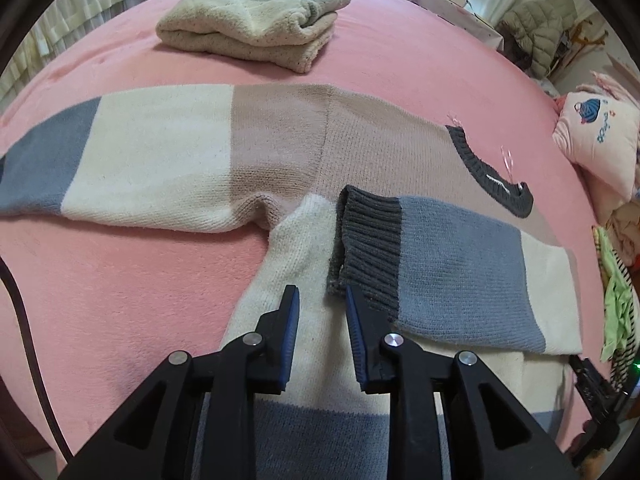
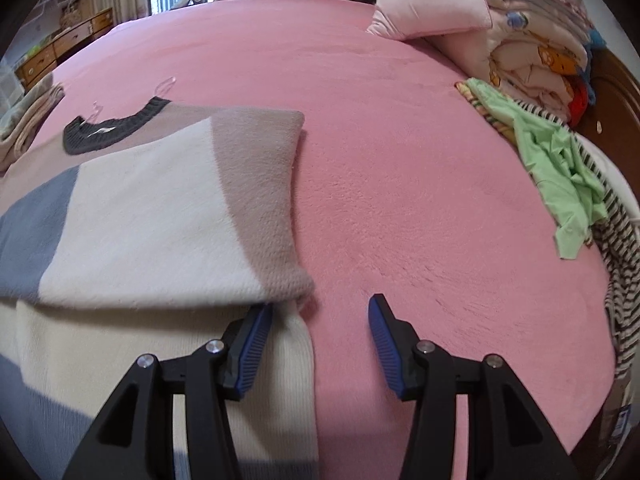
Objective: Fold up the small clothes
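Note:
A knit sweater (image 1: 380,148) in beige, cream and blue-grey blocks lies flat on the pink bed (image 1: 120,280). One sleeve (image 1: 460,264) is folded across the body, its dark ribbed cuff (image 1: 368,248) just ahead of my left gripper (image 1: 322,300). The other sleeve (image 1: 120,168) stretches out to the left. My left gripper is open and empty above the cream band. In the right wrist view, the sweater (image 2: 140,216) shows its folded sleeve and dark collar (image 2: 112,128). My right gripper (image 2: 320,312) is open and empty, straddling the sweater's right edge.
A folded cream and green garment (image 1: 248,28) lies further back on the bed. A pink pillow (image 2: 432,4), stacked bedding (image 2: 540,48) and a heap of green and striped clothes (image 2: 560,160) sit along the right edge. A dark cable (image 1: 24,320) hangs at the left.

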`<state>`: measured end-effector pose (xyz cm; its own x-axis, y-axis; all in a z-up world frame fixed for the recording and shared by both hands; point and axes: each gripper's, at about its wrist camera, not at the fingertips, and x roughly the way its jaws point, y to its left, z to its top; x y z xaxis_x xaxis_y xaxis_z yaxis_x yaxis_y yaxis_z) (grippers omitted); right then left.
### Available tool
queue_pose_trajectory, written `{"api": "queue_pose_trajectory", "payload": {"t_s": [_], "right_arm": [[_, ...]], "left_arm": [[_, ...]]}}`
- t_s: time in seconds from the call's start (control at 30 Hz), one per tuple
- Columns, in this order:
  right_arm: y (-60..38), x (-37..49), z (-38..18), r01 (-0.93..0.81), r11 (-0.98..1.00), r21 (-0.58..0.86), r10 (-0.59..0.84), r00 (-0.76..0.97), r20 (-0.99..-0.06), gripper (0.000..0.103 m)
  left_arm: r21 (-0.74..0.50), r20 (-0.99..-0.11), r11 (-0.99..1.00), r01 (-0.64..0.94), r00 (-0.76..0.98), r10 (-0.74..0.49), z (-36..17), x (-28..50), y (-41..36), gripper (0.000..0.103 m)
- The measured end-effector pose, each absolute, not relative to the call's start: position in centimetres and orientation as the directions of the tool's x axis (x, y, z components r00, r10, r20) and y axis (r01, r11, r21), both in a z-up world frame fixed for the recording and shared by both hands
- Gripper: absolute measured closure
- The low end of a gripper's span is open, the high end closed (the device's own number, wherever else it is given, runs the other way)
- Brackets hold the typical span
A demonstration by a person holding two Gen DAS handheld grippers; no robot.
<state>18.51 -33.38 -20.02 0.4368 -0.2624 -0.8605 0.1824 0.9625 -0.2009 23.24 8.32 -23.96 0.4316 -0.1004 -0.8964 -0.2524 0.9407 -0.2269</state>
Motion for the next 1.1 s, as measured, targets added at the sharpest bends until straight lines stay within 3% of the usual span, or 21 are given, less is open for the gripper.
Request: {"api": "queue_pose_trajectory", "payload": {"t_s": [0.17, 0.3, 0.43, 0.57, 0.8, 0.87, 0.97, 1.0, 1.03, 1.1], "right_arm": [[-32.7, 16.4, -17.4, 0.174, 0.968, -0.18, -0.242, 0.462, -0.853, 0.054], [-31.5, 14.8, -15.2, 0.162, 0.974, -0.16, -0.221, 0.496, -0.839, 0.054], [-30.1, 15.1, -13.3, 0.134, 0.98, -0.147, -0.197, 0.526, -0.827, 0.054], [-28.6, 17.7, -11.7, 0.104, 0.994, -0.028, -0.079, 0.532, -0.843, 0.072], [-23.6, 24.6, -14.6, 0.008, 0.99, 0.144, 0.124, 0.452, -0.883, 0.074], [-23.1, 25.8, -17.0, -0.002, 0.984, 0.179, 0.165, 0.395, -0.903, 0.079], [-24.5, 26.4, -20.6, 0.032, 0.988, 0.148, 0.129, 0.327, -0.936, 0.084], [-25.3, 26.2, -21.2, 0.046, 0.99, 0.131, 0.109, 0.325, -0.939, 0.09], [-26.6, 25.9, -21.7, 0.06, 0.99, 0.13, 0.104, 0.328, -0.939, 0.103], [-29.1, 25.2, -21.9, 0.093, 0.987, 0.135, 0.096, 0.338, -0.936, 0.103]], "left_arm": [[-0.214, -0.9, 0.946, -0.243, 0.426, -0.094, -22.9, 22.5, 7.9, 0.071], [-0.211, -0.891, 0.949, -0.233, 0.445, -0.088, -21.4, 21.6, 7.4, 0.058], [-0.223, -0.878, 0.956, -0.189, 0.465, -0.113, -19.7, 22.1, 5.9, 0.058], [-0.259, -0.862, 0.954, -0.15, 0.482, -0.158, -18.6, 23.3, 4.1, 0.058], [-0.29, -0.871, 0.95, -0.118, 0.443, -0.211, -20.4, 26.4, 0.6, 0.058], [-0.285, -0.889, 0.951, -0.12, 0.405, -0.216, -22.1, 27.2, 0.1, 0.058], [-0.23, -0.924, 0.963, -0.142, 0.343, -0.17, -24.8, 27.8, 0.4, 0.058], [-0.228, -0.928, 0.963, -0.144, 0.332, -0.17, -25.6, 27.8, 0.8, 0.06], [-0.239, -0.925, 0.961, -0.138, 0.333, -0.182, -26.1, 27.8, 1.1, 0.061], [-0.262, -0.915, 0.958, -0.12, 0.346, -0.207, -26.2, 27.5, 1.5, 0.061]]}}
